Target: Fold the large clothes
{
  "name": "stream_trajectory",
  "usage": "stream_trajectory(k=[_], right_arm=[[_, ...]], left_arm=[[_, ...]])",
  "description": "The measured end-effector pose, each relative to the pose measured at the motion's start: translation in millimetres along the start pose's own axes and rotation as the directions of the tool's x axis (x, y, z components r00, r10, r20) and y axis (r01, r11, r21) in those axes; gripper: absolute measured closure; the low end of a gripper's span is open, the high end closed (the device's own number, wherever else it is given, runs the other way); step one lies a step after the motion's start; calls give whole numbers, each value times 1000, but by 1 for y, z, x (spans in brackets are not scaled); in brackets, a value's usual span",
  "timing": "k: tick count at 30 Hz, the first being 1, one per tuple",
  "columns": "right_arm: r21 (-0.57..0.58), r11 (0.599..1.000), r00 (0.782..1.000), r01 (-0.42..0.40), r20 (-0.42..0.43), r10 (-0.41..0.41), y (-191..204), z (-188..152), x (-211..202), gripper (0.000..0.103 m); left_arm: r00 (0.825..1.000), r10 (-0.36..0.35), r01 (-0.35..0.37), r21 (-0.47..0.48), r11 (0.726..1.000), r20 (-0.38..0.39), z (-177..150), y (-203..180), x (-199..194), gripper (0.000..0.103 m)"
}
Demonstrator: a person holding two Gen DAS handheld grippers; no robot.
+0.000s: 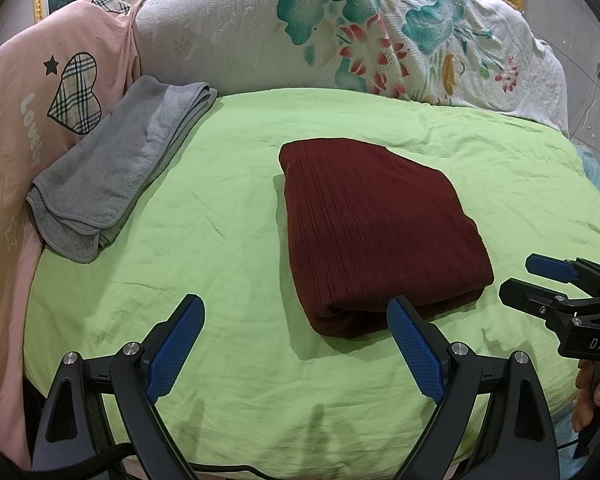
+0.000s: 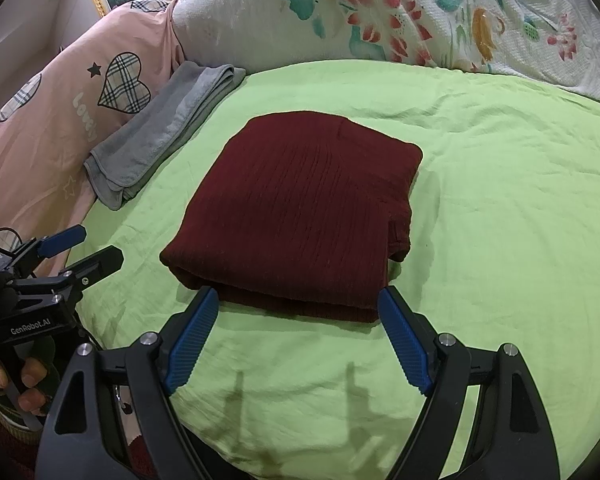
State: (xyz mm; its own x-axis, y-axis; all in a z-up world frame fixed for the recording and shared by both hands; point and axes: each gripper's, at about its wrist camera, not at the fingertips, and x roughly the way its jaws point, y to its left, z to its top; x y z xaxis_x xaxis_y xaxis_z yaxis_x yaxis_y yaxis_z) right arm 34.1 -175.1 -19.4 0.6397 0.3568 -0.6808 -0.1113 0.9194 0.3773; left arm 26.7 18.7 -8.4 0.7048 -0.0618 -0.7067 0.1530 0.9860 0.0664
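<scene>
Folded maroon knit garment (image 1: 376, 236) mid green sheet (image 1: 228, 208), bare sheet around its edges; grey towel (image 1: 116, 168) well apart leftward; left gripper (image 1: 296, 312) and right gripper (image 2: 298, 300) both spread wide, holding nothing, at its near edge.

The left gripper (image 1: 296, 312) and right gripper (image 2: 298, 304) are being held side by side, jaws spread wide, gripping nothing.

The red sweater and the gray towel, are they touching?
Apart. The right wrist view shows green sheet between the red sweater and gray towel.
</scene>
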Motion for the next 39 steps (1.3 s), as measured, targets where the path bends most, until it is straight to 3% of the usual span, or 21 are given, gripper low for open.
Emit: stream_trajectory(k=[39], right_arm=[[5,1000,1000,2,21,-2,-7,16,1,21]], left_arm=[[1000,5,-5,6,1000,6,14,-2,5,10]])
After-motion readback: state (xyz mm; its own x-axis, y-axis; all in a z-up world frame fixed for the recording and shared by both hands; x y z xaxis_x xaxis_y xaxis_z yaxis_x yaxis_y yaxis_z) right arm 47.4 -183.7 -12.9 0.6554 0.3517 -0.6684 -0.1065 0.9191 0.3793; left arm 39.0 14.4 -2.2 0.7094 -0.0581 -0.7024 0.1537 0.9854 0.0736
